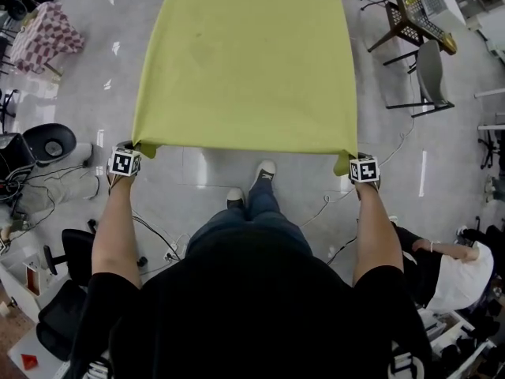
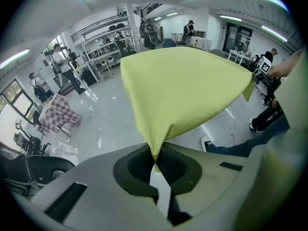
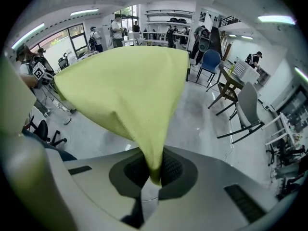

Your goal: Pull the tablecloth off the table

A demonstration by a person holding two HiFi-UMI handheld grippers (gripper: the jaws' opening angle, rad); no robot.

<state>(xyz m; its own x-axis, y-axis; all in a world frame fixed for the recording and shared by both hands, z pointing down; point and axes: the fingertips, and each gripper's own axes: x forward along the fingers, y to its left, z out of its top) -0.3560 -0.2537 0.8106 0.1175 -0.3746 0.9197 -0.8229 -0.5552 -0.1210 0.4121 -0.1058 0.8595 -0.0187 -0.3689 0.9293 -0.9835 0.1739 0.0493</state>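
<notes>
Cloth [image 1: 245,61] held spread by its near corners
Your left gripper [image 2: 156,159] and right gripper [image 3: 153,176] each have jaws clamped on one cloth corner.

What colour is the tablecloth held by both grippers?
Plain yellow-green, with no pattern. The tablecloth shows best in the head view.

Glossy pale-grey floor [image 1: 197,176] under me carries my two shoes [image 1: 266,168], loose cables [image 1: 323,205], a grey chair [image 1: 430,73] far right, a checked-cloth stand [image 1: 47,34] far left; yellow-green tablecloth [image 1: 245,61] spread flat, hiding any table beneath.
</notes>
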